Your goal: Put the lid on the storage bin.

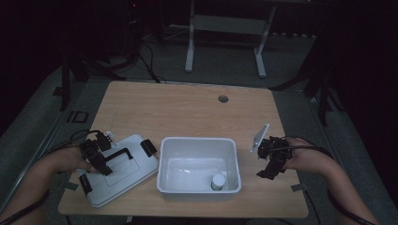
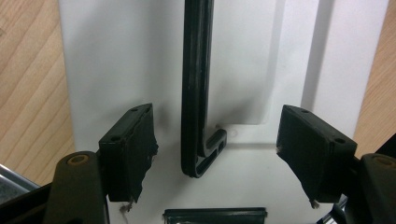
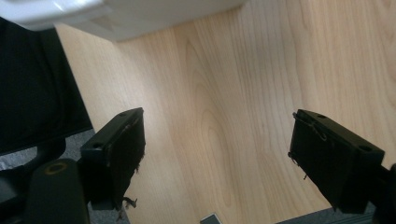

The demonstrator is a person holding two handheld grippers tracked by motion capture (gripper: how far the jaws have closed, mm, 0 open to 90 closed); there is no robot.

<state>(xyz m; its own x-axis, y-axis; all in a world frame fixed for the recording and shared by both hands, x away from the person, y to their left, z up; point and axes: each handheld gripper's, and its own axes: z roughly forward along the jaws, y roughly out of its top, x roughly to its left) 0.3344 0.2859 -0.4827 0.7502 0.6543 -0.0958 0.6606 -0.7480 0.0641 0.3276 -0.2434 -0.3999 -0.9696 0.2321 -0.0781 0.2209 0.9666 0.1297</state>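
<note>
lid [image 1: 123,174]: light, stiff, slick plastic | grasp: black handle [image 2: 196,88] | left gripper [image 2: 219,154] apart astride handle | right gripper [image 3: 217,158] apart, empty, 3 o'clock of bin [image 1: 165,154]

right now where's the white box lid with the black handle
In the high view the flat white plastic lid with the black handle lies on the wooden table at the left, beside the open white plastic bin, under the left tongs.

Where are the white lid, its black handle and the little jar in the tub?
Lid [image 1: 133,174], high view, bare flat top near its right corner.
Handle [image 2: 195,84], left gripper view, middle of its long bar.
Jar [image 1: 218,180], high view, its round cap.
</note>
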